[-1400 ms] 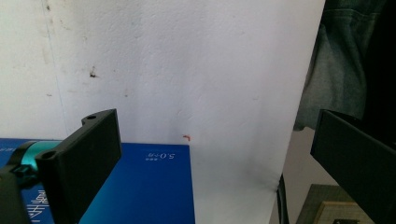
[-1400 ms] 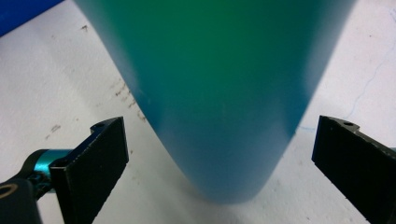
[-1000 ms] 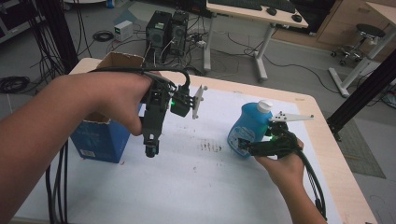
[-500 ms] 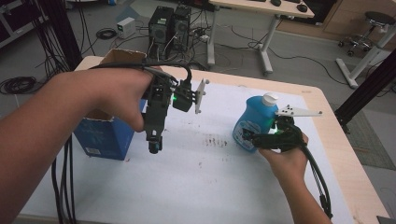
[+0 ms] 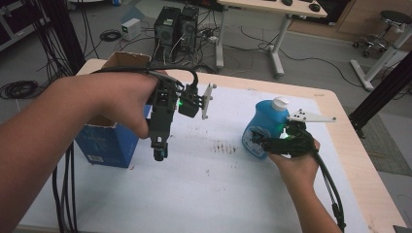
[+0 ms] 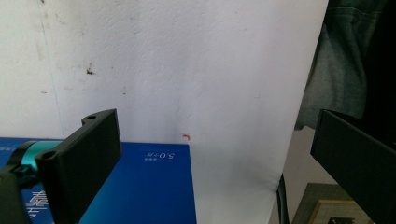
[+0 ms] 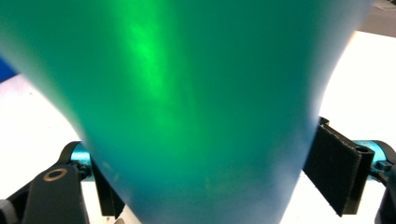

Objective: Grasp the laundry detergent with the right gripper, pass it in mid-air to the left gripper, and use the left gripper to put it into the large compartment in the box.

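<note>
In the high view, a bench (image 5: pixel 335 104) with a light wooden edge is seen, covered by a white sheet (image 5: pixel 204 184) marked with dark specks near its middle. A blue bottle (image 5: pixel 262 127) with a white cap stands upright on the sheet, toward the sheet's right side. The right gripper (image 5: pixel 260 143) is held against the lower body of the bottle, with the right hand (image 5: pixel 296 162) just behind it on the side away from the sheet's middle; a green light glows on the gripper beside the bottle. A blue box (image 5: pixel 109 143), topped by open brown cardboard flaps, stands at the left edge of the sheet, well apart from the bottle. The left gripper (image 5: pixel 159 154) is held above the sheet just beside the box, pointing downward, gripped by the left hand (image 5: pixel 121 99); how its jaws stand cannot be told from here.

In the left gripper view, the two black jaws are seen set wide apart with nothing between them. The white sheet (image 6: pixel 187 70) lies beyond them, and a face of the blue box (image 6: pixel 149 186) with white print is seen beside the left-hand jaw. A small red mark lies on the sheet just beside the box's corner.

In the right gripper view, the bottle (image 7: pixel 196 107) is seen very close, blurred, its blue-green body tinged by the green light. The body lies between the two jaws, and the padded jaw at the right is touching its side.
</note>
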A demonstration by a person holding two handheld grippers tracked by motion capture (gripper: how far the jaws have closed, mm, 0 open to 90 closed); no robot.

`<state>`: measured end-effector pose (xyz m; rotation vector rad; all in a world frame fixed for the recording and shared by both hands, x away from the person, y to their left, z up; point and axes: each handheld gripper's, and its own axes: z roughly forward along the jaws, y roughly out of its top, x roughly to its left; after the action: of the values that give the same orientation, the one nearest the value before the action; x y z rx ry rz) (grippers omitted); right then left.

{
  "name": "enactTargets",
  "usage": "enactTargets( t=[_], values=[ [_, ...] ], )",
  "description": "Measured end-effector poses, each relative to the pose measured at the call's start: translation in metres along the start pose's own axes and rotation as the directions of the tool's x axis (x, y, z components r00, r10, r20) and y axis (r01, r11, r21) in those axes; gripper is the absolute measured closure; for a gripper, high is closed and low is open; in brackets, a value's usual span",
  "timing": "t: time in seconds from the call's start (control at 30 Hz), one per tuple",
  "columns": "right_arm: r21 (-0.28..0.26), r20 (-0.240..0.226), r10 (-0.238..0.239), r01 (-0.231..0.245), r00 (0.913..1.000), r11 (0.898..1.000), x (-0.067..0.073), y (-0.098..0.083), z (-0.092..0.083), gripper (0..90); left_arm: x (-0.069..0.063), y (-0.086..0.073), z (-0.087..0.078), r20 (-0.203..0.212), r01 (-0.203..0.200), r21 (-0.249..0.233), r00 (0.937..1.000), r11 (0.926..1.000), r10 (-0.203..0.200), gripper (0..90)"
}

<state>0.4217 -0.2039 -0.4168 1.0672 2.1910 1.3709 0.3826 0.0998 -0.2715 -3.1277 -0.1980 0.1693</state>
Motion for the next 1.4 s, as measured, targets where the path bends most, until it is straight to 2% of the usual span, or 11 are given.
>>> enactTargets(
  t=[0.27,0.4,0.77,0.97,1.2,1.4],
  values=[
    [-0.014,-0.01,-0.018,0.018,0.9998,1.0,0.0026,-0.0023,0.0013,27.0,0.0005,-0.0006,0.0006,0.0,0.003,0.004,1.0,1.0,-0.003,1.8],
    [-0.017,-0.012,-0.03,0.03,0.9995,0.999,0.0033,-0.0036,0.0012,33.5,0.0006,-0.0018,0.0,0.0,0.008,0.003,1.0,1.0,-0.008,1.8],
    [-0.037,-0.019,-0.042,0.041,0.9989,0.998,0.0028,-0.0028,-0.0009,40.6,0.0006,-0.0004,0.0006,0.001,0.008,0.01,1.0,0.9999,-0.008,1.8],
    [-0.048,-0.024,-0.044,0.043,0.9987,0.998,0.0024,-0.0029,-0.0017,41.6,0.0006,0.0006,0.0008,0.005,0.01,0.01,0.9999,0.9999,-0.01,1.8],
    [-0.061,-0.006,-0.062,0.062,0.9981,0.996,0.0045,-0.0042,-0.0017,43.8,0.0006,0.0021,0.0016,0.006,0.011,0.016,0.9999,0.9998,-0.012,1.8],
    [-0.07,-0.018,-0.08,0.078,0.9967,0.994,0.0031,-0.0049,-0.0027,46.5,0.0002,0.0038,0.0016,0.007,0.008,0.015,0.9999,0.9999,-0.008,1.8]
  ],
)
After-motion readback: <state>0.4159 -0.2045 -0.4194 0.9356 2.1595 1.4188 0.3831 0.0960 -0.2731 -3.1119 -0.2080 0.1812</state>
